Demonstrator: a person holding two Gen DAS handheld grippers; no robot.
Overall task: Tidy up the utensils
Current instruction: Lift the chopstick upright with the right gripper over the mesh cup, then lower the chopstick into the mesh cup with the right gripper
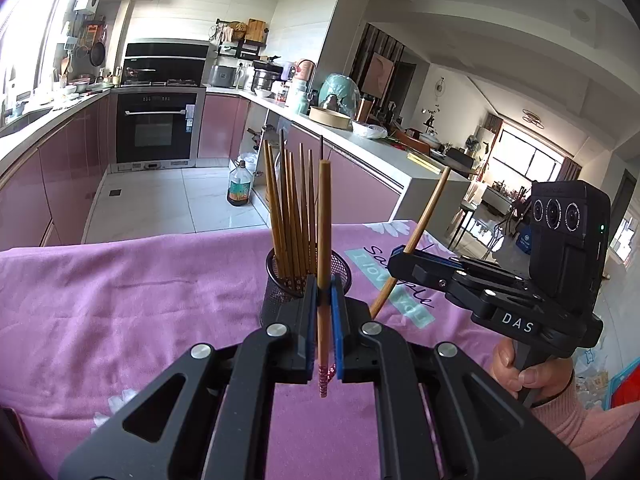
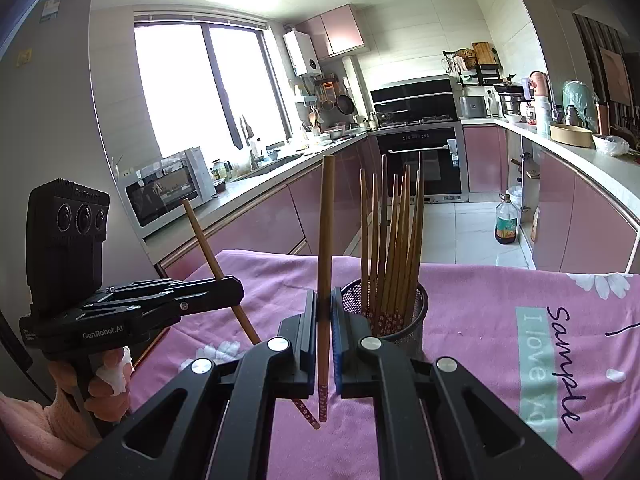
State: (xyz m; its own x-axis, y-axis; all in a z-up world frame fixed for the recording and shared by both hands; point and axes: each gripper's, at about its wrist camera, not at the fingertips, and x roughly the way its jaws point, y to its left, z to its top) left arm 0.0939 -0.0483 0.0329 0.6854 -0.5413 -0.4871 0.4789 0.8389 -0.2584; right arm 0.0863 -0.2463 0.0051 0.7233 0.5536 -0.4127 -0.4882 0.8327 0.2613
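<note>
Two hand-held grippers are each clenched on one wooden chopstick. The left hand-held gripper (image 1: pixel 324 292) pinches its chopstick (image 1: pixel 324 216) between blue pads, near the patterned pink end, which hangs just below the jaws; the stick stands almost upright, plain end up. The right hand-held gripper (image 2: pixel 325 304) grips its own chopstick (image 2: pixel 326 232) the same way, upright, patterned tip down.

From the left wrist view, the right hand-held gripper (image 1: pixel 400 258) reaches in from the right with its stick (image 1: pixel 428 208) tilted, and a hand (image 1: pixel 528 376) in a pink sleeve (image 1: pixel 592 432) holds the handle. From the right wrist view, the left hand-held gripper (image 2: pixel 230 286) comes in from the left with its stick (image 2: pixel 208 240) leaning, held by a hand (image 2: pixel 108 380).

Just beyond both jaws stands a black mesh holder (image 1: pixel 344 270) (image 2: pixel 416 320) on the tabletop, filled with a bunch of chopsticks (image 1: pixel 290 208) (image 2: pixel 394 232) standing patterned ends down and fanned slightly. Both held sticks are outside the holder, close beside its rim.

A pink cloth (image 1: pixel 140 288) (image 2: pixel 480 320) with printed lettering and white flowers covers the tabletop. Behind lies a kitchen with pink cabinets, an oven (image 1: pixel 156 128) (image 2: pixel 424 164) and an oil bottle (image 1: pixel 239 184) (image 2: pixel 507 220) on the tiled floor.
</note>
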